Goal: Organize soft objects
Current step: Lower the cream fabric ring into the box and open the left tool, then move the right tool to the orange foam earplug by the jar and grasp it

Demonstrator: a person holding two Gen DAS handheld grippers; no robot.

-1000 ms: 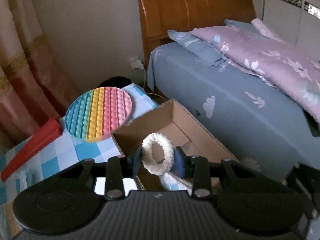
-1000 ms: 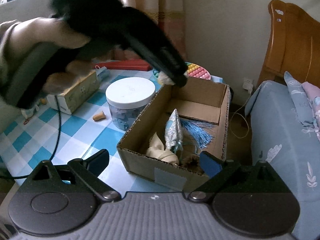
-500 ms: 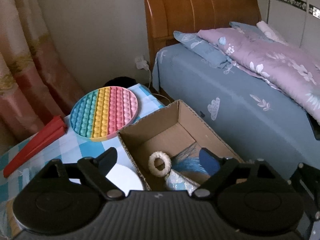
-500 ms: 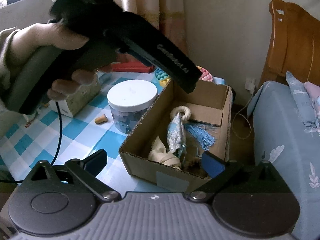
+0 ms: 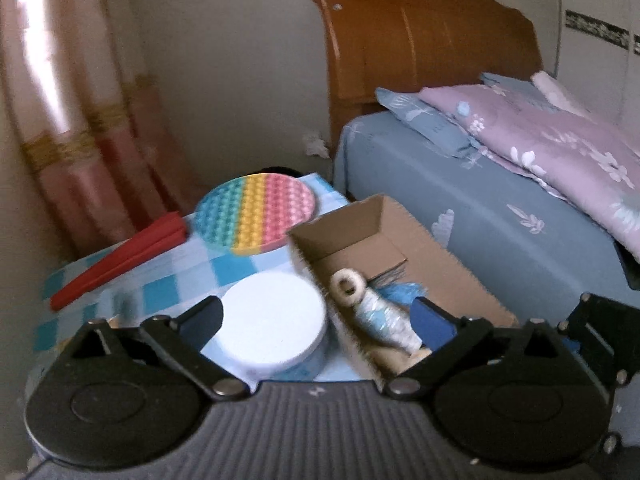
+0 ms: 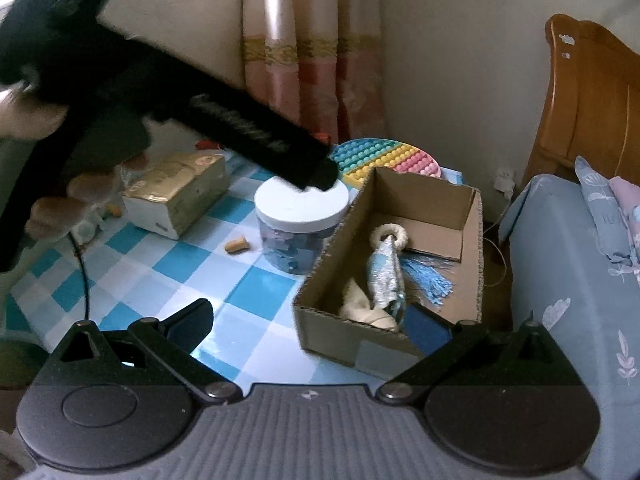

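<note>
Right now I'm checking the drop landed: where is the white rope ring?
The white rope ring lies inside the cardboard box, toward its far end, touching the tip of the blue patterned fabric toy, right of the white-lidded jar.

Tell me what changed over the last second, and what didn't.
The left gripper let go of the white rope ring, which now lies in the cardboard box; the gripper opened and pulled back over the white-lidded jar. The right gripper stayed open, and the rainbow pop mat did not move.
</note>
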